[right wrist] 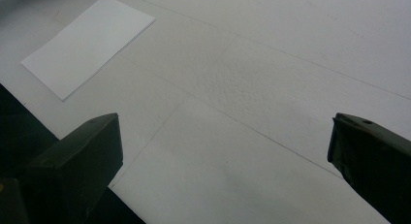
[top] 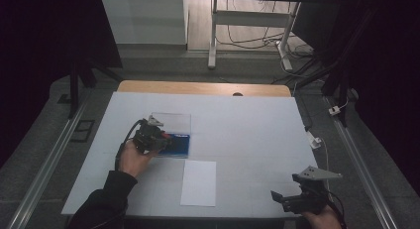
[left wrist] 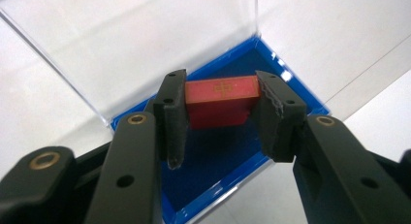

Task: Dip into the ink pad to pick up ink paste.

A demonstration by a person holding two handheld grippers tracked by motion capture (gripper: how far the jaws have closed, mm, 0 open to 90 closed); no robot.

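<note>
A small red block (left wrist: 220, 100) with a gold mark on top sits between the jaws of my left gripper (left wrist: 221, 86), both pads pressing its sides. It hangs just above the blue lining of a small case (left wrist: 310, 105) whose clear lid (left wrist: 121, 35) stands open behind. From the high view, the left gripper (top: 153, 137) is at the case (top: 182, 144) on the left half of the table. My right gripper (top: 280, 198) rests near the front right edge. Its jaws (right wrist: 225, 151) stand wide open over bare white surface with nothing between them.
A white sheet of paper (top: 199, 182) lies near the front edge, between the two hands, and appears again as the paper (right wrist: 87, 44) in the right gripper view. The white table cover (top: 247, 125) spreads to the right; a wooden edge (top: 203, 87) runs along the back.
</note>
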